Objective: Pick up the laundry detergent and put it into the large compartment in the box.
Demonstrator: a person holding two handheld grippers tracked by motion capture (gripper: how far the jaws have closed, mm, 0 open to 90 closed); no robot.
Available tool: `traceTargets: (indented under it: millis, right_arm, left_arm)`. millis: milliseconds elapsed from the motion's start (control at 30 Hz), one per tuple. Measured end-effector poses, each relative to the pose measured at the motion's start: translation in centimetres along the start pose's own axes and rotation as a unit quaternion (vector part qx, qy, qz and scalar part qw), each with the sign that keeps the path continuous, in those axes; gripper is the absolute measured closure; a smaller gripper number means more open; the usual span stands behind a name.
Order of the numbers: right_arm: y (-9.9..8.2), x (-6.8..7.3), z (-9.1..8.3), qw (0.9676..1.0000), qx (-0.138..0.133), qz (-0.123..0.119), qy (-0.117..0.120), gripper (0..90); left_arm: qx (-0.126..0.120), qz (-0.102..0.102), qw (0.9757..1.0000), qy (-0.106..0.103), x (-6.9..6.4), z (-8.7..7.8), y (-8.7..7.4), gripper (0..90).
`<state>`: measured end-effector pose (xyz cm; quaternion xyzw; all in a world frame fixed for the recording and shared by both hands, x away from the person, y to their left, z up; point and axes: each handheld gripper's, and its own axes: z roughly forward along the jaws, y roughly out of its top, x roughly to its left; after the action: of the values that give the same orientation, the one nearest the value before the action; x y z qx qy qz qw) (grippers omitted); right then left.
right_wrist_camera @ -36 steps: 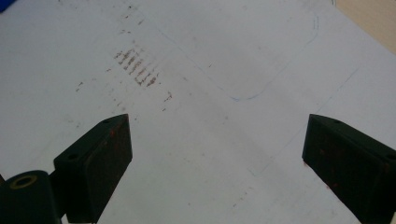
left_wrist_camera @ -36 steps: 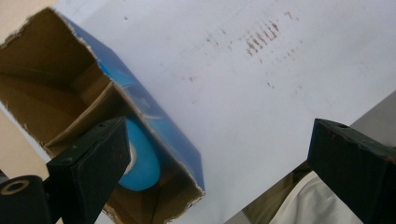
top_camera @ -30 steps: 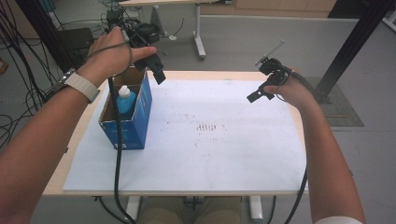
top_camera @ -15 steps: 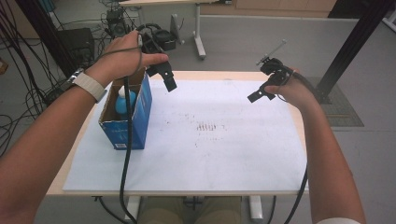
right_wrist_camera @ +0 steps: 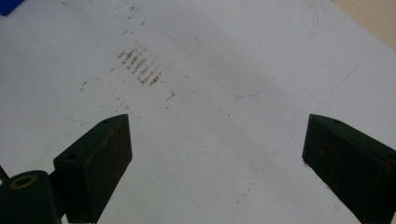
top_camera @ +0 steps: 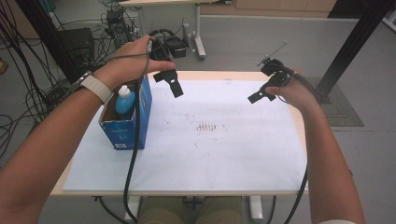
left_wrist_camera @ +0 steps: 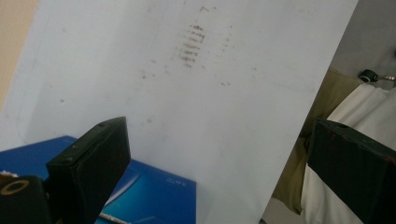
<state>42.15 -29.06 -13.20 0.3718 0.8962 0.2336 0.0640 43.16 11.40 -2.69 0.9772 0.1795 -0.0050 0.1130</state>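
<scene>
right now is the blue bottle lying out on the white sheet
No, the blue bottle stands upright inside the blue box at the left edge of the white sheet.

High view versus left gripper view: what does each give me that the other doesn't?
The high view alone gives the blue-capped bottle standing in the blue box, the right gripper held open over the table's far right, and both forearms. The left gripper view alone gives a close look between the left gripper jaws, wide apart with nothing held. Both share the white sheet with its brown smudges and the box.

Wooden table (top_camera: 299, 122) under stained white sheet (top_camera: 210, 149), blue box (top_camera: 127, 126) at left.
</scene>
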Motion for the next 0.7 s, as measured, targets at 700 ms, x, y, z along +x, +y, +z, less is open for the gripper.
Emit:
traceTargets:
  millis: [700]
  right_arm:
    - [-0.5,-0.2,0.5,1.0000,0.001,0.006,0.002,8.3]
  left_arm:
    - [0.006,0.060,0.9981,-0.009,-1.0,2.9,1.6,6.3]
